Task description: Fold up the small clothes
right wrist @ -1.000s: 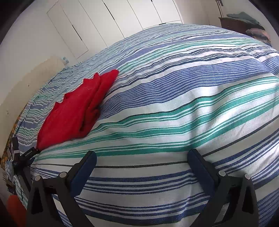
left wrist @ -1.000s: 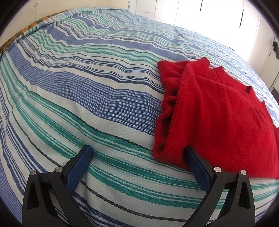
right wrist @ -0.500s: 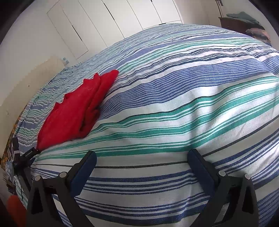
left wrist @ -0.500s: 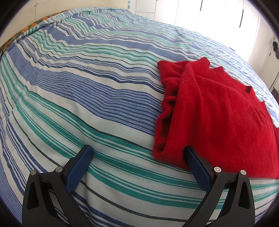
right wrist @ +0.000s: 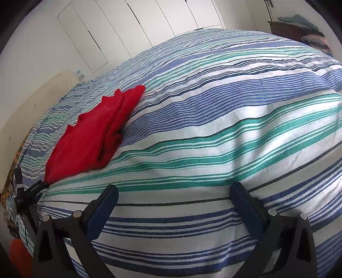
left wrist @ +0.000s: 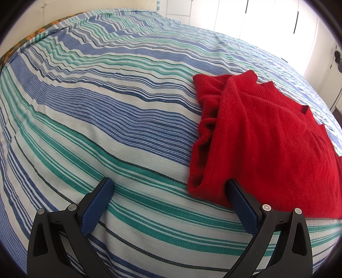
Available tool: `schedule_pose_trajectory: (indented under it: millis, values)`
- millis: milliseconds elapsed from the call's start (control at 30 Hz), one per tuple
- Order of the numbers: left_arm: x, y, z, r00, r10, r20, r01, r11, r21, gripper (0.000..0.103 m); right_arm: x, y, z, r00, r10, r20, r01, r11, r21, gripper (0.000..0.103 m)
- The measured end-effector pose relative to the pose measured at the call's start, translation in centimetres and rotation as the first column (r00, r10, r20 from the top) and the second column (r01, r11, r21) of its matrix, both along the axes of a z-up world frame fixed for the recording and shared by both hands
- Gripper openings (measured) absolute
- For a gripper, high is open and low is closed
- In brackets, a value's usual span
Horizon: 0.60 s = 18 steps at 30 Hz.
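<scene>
A red knit sweater (left wrist: 267,136) lies folded on the striped bedspread (left wrist: 106,107), at the right in the left wrist view. My left gripper (left wrist: 168,192) is open and empty, and its right finger (left wrist: 241,205) touches the sweater's near edge. In the right wrist view the sweater (right wrist: 92,136) lies far to the left. My right gripper (right wrist: 175,198) is open and empty over bare bedspread (right wrist: 213,128), well apart from the sweater. The left gripper (right wrist: 27,190) shows at the sweater's near corner in that view.
White wardrobe doors (right wrist: 139,27) stand behind the bed. A dark dresser with piled clothes (right wrist: 303,27) stands at the far right. A patterned cloth (left wrist: 32,36) shows at the bed's far left edge. Bright windows (left wrist: 267,19) are behind the bed.
</scene>
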State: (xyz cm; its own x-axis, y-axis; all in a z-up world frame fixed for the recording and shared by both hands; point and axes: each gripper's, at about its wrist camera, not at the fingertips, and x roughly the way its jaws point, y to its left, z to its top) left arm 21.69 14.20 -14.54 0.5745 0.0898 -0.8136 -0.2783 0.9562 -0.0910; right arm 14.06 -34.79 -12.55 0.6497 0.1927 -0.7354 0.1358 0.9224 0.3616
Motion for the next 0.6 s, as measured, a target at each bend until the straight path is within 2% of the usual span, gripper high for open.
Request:
schedule_pose_trajectory:
  millis: [600]
  values:
    - [-0.01,-0.01,0.01,1.000,0.000,0.000,0.000,1.000,0.000,0.103,-0.09,-0.20,-0.04,1.000,0.000,0.004,0.000,1.000,0.013,0.103]
